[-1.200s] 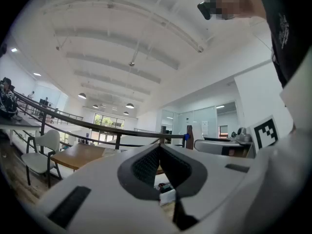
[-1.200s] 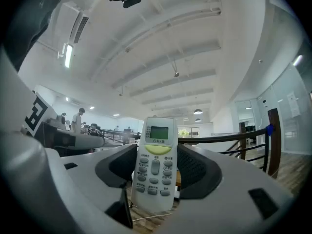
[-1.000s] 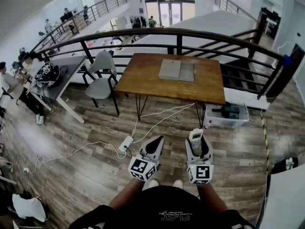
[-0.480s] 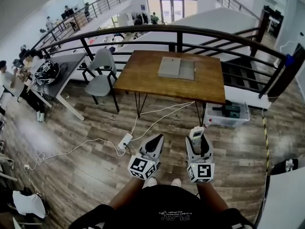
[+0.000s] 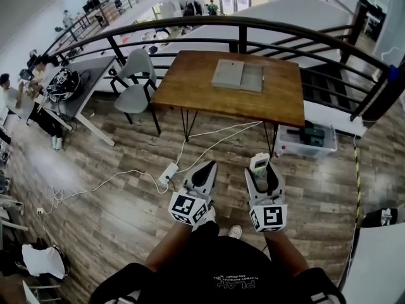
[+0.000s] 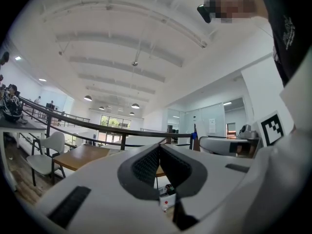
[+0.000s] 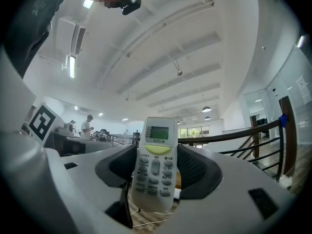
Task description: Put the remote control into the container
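Observation:
A white remote control (image 5: 259, 164) (image 7: 155, 162) with a small screen and grey buttons stands upright between the jaws of my right gripper (image 5: 261, 173) (image 7: 156, 152), which is shut on it. My left gripper (image 5: 204, 173) (image 6: 159, 147) is beside it, shut and holding nothing. Both are held above the wooden floor in front of the person's body. The container (image 5: 308, 142), a clear plastic box with a dark object inside, sits on the floor under the right end of the wooden table (image 5: 190, 100), ahead and to the right of my right gripper.
A grey pad (image 5: 237, 75) lies on the table. A white power strip (image 5: 168, 171) and its cables run across the floor to the left. A grey chair (image 5: 136, 94) and a grey desk (image 5: 85, 97) stand at the left, and a black railing (image 5: 240, 27) runs behind the table.
The head view has shifted a little and the table and container sit slightly lower in the picture. Both grippers keep the same pose, the remote still in the right one.

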`<state>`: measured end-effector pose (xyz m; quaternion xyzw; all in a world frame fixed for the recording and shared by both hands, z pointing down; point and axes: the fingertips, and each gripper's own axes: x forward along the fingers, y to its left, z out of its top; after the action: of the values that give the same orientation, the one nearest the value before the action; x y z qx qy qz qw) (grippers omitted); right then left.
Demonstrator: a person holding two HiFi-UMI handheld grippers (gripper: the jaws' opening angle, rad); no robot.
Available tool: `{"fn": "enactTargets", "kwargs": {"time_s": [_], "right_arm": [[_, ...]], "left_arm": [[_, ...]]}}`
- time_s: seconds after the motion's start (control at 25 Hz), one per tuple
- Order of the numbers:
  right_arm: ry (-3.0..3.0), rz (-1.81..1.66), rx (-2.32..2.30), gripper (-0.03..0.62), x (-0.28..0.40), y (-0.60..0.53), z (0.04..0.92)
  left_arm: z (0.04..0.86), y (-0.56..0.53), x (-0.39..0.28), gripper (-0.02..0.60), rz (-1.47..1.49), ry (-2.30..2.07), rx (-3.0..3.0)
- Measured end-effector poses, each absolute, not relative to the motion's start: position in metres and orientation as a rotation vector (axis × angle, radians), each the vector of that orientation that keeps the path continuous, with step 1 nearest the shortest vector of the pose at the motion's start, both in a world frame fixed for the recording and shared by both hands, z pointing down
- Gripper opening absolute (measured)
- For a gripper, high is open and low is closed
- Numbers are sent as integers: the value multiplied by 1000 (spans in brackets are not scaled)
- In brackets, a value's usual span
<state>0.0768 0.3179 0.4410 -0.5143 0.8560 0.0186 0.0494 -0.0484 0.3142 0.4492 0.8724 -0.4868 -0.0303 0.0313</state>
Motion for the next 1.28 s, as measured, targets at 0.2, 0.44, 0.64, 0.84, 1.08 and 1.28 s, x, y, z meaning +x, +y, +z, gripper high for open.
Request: {"fn": "enactTargets", "kwargs": {"time_s": [0.2, 0.44, 0.64, 0.84, 1.08, 1.28], "right_arm": [[2646, 90, -1555, 262, 63, 296, 443], [2637, 86, -1572, 262, 43, 258, 439], [2647, 114, -1577, 262, 17, 225, 443], [2601, 89, -1619, 262, -2, 194, 442], [2578, 109, -1665, 262, -16, 171, 443], [2577, 111, -1705, 262, -21, 147, 446]], "left_arm": [[457, 289, -54, 6, -68, -1487, 2691], [456, 250, -73, 6, -64, -1466, 2706], [458, 216, -93, 6, -62, -1435, 2726], [457, 184, -111, 6, -64, -1402, 2746], [459, 160, -125, 6, -74, -1358, 2768], [460, 136, -137, 6, -81, -1350, 2750]]}}
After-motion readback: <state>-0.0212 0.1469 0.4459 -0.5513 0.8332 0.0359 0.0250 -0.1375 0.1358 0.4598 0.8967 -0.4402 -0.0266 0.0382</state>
